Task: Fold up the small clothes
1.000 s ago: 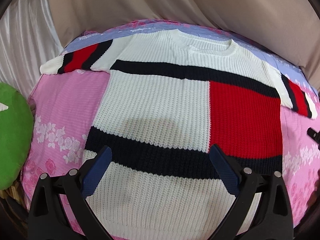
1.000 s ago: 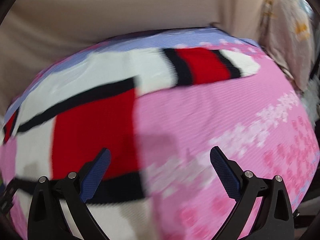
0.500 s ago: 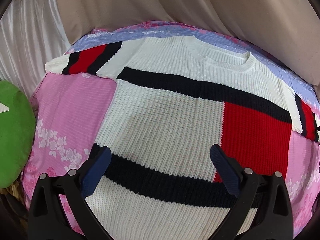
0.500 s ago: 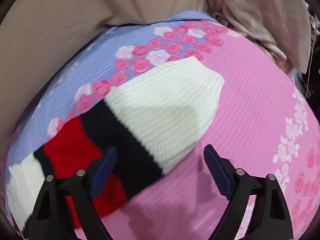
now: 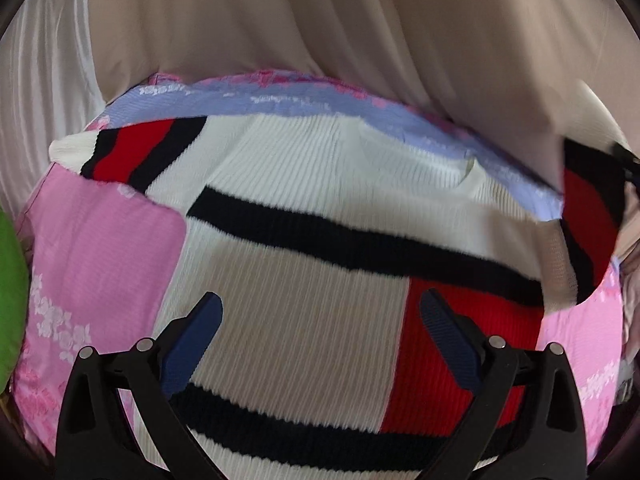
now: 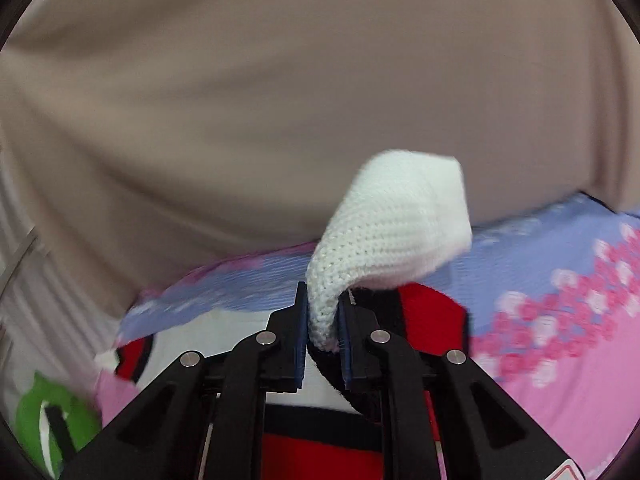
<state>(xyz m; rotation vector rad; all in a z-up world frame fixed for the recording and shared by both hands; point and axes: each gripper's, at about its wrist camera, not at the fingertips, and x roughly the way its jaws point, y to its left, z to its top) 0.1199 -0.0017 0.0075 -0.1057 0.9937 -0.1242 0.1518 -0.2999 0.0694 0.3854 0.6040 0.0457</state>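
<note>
Item: knit sweater (image 5: 304, 240), white with navy bands and red blocks. It lies spread flat, front up, on a pink floral bedsheet (image 5: 104, 256) with a lilac-blue border (image 5: 256, 96). The neckline lies toward the far edge of the bed.

Far-left sleeve (image 5: 132, 152): flat on the sheet, angled outward, striped navy, red, navy, with a white cuff.

Right sleeve (image 6: 392, 224): lifted off the sheet. Its white cuff stands up above the bed and curls over, with the navy and red stripes hanging below it. In the left wrist view the same sleeve shows at the far right, raised and draped over the sweater's shoulder.

Right gripper (image 6: 323, 320): jaws closing, nearly together. The white cuff edge of the raised sleeve is pinched between the blue pads, which press on the knit from both sides.

Left gripper (image 5: 320, 336): jaws spread wide, nothing between them. It hangs over the lower front of the sweater, one blue pad over the white panel and the other over the red block. Contact with the fabric cannot be told.

Surroundings: beige curtain (image 5: 320, 20) behind the bed; pale pleated curtain (image 5: 44, 92) at the left; green cushion (image 5: 10, 304) at the left edge of the bed.
</note>
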